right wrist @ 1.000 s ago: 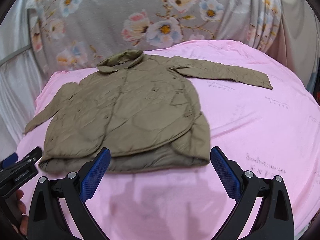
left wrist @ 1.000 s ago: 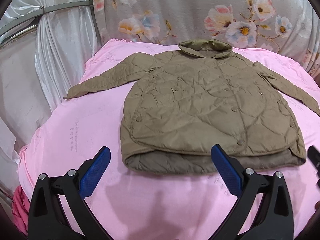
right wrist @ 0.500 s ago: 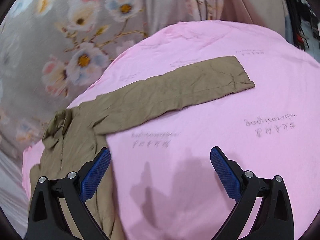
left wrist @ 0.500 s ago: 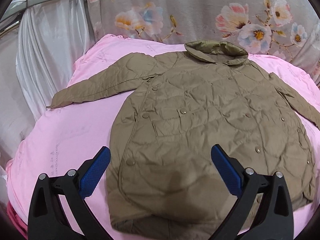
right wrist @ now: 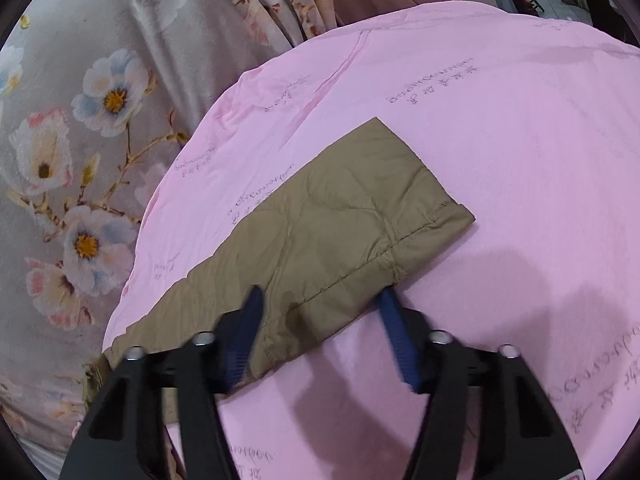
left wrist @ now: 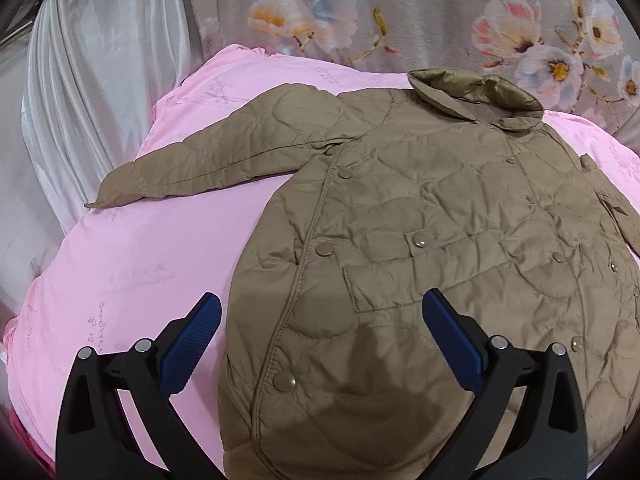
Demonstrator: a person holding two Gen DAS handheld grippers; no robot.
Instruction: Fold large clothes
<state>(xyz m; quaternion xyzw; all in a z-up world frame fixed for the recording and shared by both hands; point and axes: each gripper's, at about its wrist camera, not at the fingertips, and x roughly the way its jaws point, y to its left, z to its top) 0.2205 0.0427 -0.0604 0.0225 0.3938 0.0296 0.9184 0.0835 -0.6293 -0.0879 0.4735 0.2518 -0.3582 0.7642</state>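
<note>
Jacket (left wrist: 420, 240), a quilted olive-brown one, lies flat and buttoned on the pink bed cover (left wrist: 140, 264), with its collar toward 12 o'clock near the flowered curtain (left wrist: 440, 12). No fold is made yet, I judge: the body is spread full, and the sleeve (left wrist: 208, 168) in the left wrist view reaches out toward 9 o'clock. The left gripper (left wrist: 320, 332) hangs above the lower front of the jacket with its tongs wide apart and nothing between them. In the right wrist view the other sleeve (right wrist: 340, 236) stretches toward 2 o'clock. The right gripper (right wrist: 320, 332) is closing its tongs around this sleeve near the cuff; the cloth is between them, but the pads do not seem to press it yet. All folding is left: both sleeves, then the body.
</note>
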